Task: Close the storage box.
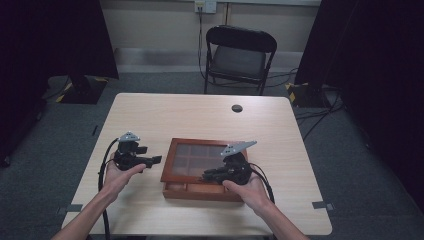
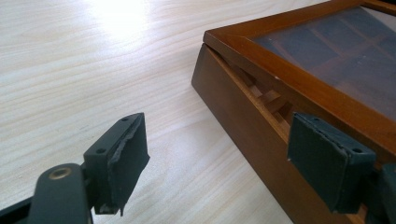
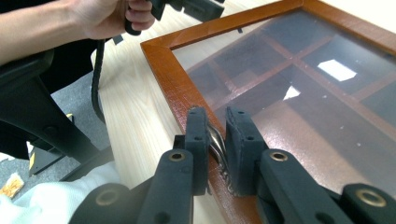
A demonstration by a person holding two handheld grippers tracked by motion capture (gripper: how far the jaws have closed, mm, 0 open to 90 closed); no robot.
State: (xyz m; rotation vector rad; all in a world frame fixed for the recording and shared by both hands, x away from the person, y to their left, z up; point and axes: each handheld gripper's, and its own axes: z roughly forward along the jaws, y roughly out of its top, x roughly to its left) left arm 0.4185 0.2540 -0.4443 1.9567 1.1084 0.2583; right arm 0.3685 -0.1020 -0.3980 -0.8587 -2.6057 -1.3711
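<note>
A brown wooden box [image 1: 169, 165] with a glass lid [image 1: 200, 152] lies on the table near the front, with wooden dividers visible under the glass. My right gripper [image 3: 217, 126] is shut on a small metal clasp [image 3: 216, 140] at the lid's front rim [image 3: 163, 70]; in the high view this gripper [image 1: 207, 176] sits over the box's front edge. The lid [image 2: 299, 77] stands slightly raised off the box's side wall [image 2: 243, 116], leaving a narrow gap. My left gripper [image 2: 215, 154] is open and holds nothing, just left of the box [image 1: 153, 161].
The light wooden table [image 1: 200, 115] has a black cable hole [image 1: 237, 108] near its far edge. A black folding chair [image 1: 240, 52] stands beyond the table. Dark curtains hang at both sides, and cables lie on the grey floor at the right.
</note>
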